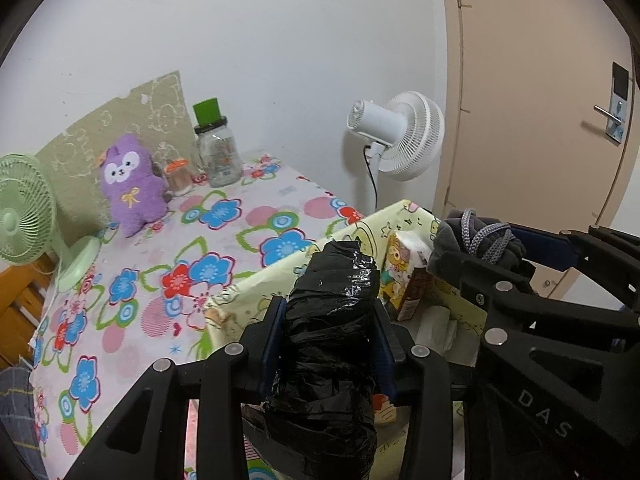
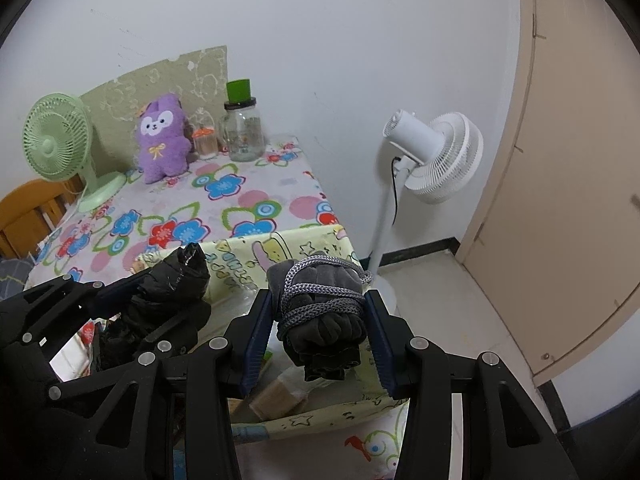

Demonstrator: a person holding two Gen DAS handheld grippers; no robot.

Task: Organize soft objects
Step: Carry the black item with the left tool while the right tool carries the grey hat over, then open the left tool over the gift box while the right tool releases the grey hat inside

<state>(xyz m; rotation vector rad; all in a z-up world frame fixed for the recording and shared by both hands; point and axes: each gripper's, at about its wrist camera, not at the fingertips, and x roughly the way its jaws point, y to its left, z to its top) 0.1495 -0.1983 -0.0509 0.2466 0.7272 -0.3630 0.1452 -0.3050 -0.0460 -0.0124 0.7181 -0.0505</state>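
- The left gripper (image 1: 328, 344) has its jaws closed on a roll of black plastic bags (image 1: 332, 320), the blue pads pressing its two sides; the grip sits around the middle, so the soft roll stands up between the pads rather than sagging.
- The right gripper (image 2: 320, 336) has its jaws closed on a dark grey cloth bundle (image 2: 324, 312) wound with a grey cord (image 2: 316, 292). The cord keeps the cloth compact, which is probably why it can be pinched as one lump.
- Both bundles hang just over a fabric storage box (image 2: 280, 248), pale yellow with cartoon prints, that stands at the near right corner of the counter (image 1: 224, 240) under its flowered cloth. I judge the box to be where the soft things go, so both hands are lined up to lower them in.
- Inside the box a printed tissue pack (image 1: 404, 272) leans at the far side, and a brown packet (image 2: 280, 396) lies on the floor of it; free room appears to remain at the near side.
- The two grippers are close beside each other, each showing in the other's view, so they could knock together when letting go.
- At the counter's far edge, against the wall, stand a purple plush toy (image 1: 130, 184), a glass jar with a green lid (image 1: 218, 148) and a green desk fan (image 1: 28, 212), well apart from the box. The plush is soft too and may belong to the job.
- A white standing fan (image 2: 436, 156) stands on the floor beyond the counter's right edge.
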